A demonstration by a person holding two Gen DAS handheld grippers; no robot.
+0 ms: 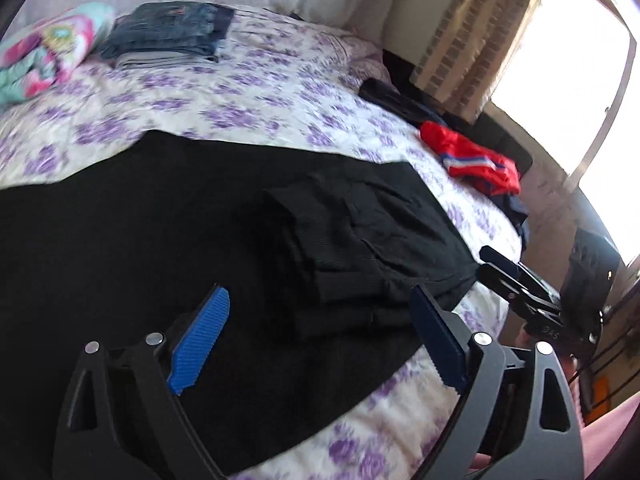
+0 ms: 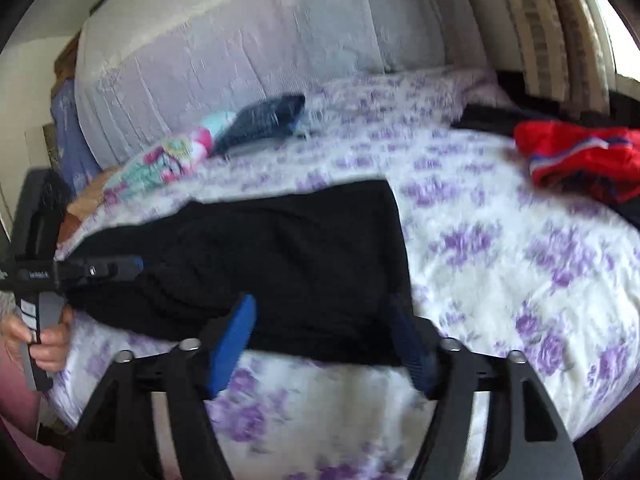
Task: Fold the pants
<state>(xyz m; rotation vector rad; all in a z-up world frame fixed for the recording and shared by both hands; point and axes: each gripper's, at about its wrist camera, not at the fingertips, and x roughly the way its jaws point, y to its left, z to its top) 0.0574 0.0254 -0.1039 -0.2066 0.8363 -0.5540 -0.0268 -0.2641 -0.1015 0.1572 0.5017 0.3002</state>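
The black pants [image 1: 224,216] lie spread flat on the bed [image 1: 280,92], near its front edge, with a thicker bunched part [image 1: 360,252] that looks like the waist toward 3 o'clock in the left view. In the right view the same pants [image 2: 280,248] run from 9 o'clock to a straight end near centre.

The left tongs [image 1: 320,332] are spread wide and hold nothing, hovering just over the cloth near the bunched part. The right tongs [image 2: 324,344] are also spread and empty, straddling the near edge of the pants. In the left view the right tongs [image 1: 498,266] appear at 3 o'clock beside the corner of the cloth.

Both views are blurred, so the layers are hard to count. The step in hand seems to be taking hold for a fold. To do it well, each tong should pinch every layer at an edge, both lift together, and carry the cloth over evenly so the edges meet without dragging the sheet.

Farther off, a stack of folded jeans [image 1: 172,34] sits at 11 o'clock beside a bright patterned cloth [image 1: 48,52], and a red garment [image 1: 476,160] lies at 2 o'clock.
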